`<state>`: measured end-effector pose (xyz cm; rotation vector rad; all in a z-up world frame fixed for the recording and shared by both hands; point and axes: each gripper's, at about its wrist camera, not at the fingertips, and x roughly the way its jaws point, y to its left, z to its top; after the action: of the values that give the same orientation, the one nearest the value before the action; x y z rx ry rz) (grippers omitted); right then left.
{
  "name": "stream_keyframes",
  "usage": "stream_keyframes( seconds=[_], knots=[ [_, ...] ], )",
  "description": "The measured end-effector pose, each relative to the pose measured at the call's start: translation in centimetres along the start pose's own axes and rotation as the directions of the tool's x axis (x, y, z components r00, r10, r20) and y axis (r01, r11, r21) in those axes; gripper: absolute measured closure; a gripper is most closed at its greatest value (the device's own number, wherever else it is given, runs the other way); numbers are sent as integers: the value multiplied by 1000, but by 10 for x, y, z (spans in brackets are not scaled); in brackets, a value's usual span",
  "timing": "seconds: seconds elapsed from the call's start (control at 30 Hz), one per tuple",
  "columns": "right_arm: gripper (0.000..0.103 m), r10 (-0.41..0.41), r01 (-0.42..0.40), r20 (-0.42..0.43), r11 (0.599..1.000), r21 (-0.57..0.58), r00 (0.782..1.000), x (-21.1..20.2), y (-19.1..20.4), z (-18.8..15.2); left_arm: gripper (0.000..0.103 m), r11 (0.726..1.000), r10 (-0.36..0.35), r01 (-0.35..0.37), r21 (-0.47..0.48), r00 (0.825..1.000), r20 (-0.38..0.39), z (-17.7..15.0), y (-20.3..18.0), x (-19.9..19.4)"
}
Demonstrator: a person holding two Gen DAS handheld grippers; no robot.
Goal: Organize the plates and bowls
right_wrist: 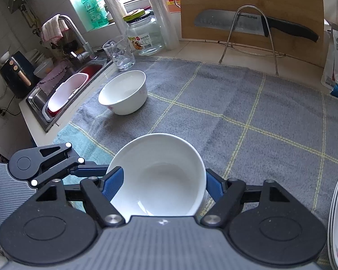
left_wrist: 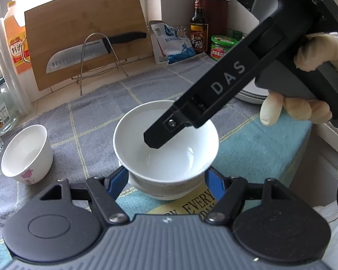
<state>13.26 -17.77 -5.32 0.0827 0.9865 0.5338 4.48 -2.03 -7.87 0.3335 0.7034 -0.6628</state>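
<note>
The right claw (right_wrist: pixel 162 186) grips a white bowl (right_wrist: pixel 157 175) and nests it into the lower bowl (left_wrist: pixel 166 189) clamped by the left claw (left_wrist: pixel 166 175); release comes next

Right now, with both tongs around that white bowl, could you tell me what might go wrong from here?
1. The white bowl sits nested in another bowl; lifting could drag or tip the lower one.
2. The right tongs grip only smooth sides, and one of their fingers dips inside, so the bowl may slip.
3. The flowered bowl stands nearby and could be knocked.
</note>
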Motion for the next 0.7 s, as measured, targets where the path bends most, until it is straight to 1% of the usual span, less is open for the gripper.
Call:
stream_keyframes(
  seconds=[0.2, 0.4, 0.47, 0.53, 0.63, 0.7],
  knots=[
    [21, 1, -1, -10, 1000, 1, 1000, 5, -2, 0, 28, 1000, 3, -3, -5, 1000, -7, 0, 0, 1],
    [21, 3, -3, -15, 1000, -5, 1000, 6, -1, -1, 25, 1000, 1, -2, -14, 1000, -20, -2, 0, 4],
    [21, -8, 8, -12, 1000, -8, 1000, 6, -2, -1, 22, 1000, 4, -5, -8, 1000, -20, -1, -1, 5],
    [19, 6, -6, -8, 1000, -1, 1000, 5, -4, 0, 8, 1000, 5, -5, 3, 1000, 5, -1, -3, 2],
    [15, 8, -8, -8, 1000, -6, 1000, 4, -3, 0, 5, 1000, -14, 14, 15, 1000, 24, 1, -3, -2],
    [5, 2, -2, -2, 1000, -15, 1000, 3, -2, 0, 5, 1000, -13, 13, 18, 1000, 20, 0, -2, -3]
  ],
)
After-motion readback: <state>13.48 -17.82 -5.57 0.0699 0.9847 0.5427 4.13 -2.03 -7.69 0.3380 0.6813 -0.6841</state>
